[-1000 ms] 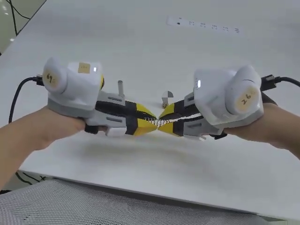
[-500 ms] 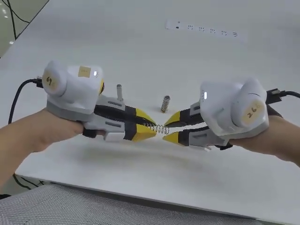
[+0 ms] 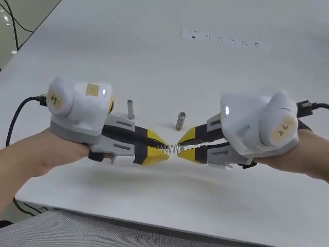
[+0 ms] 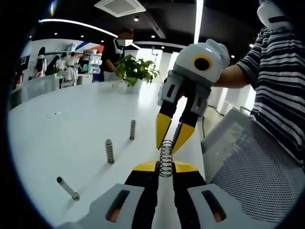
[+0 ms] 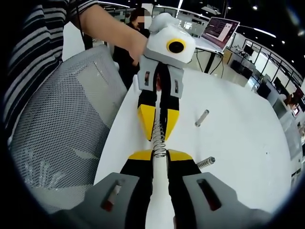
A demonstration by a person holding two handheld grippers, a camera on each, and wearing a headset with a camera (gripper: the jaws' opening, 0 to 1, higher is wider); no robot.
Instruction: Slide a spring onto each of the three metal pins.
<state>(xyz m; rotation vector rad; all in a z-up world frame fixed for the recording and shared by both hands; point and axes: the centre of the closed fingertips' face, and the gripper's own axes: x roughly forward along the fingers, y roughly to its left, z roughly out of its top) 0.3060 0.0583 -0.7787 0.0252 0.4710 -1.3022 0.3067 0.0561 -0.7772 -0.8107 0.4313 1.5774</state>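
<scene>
Opened since a second ago, the right gripper point(image 3: 181, 148) in the head view straddles the free end of the spring point(image 3: 174, 148) with jaws parted, above the table point(image 3: 154, 51) near the bare pin point(image 3: 130, 109). In the left gripper view the left gripper point(image 4: 165, 168) pinches the spring's other end, likely steadying it for a re-grip. In the right gripper view the spring lies loose between that gripper's spread jaws.

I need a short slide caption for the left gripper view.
Left gripper grips a spring while the open right gripper faces its free end.
</scene>
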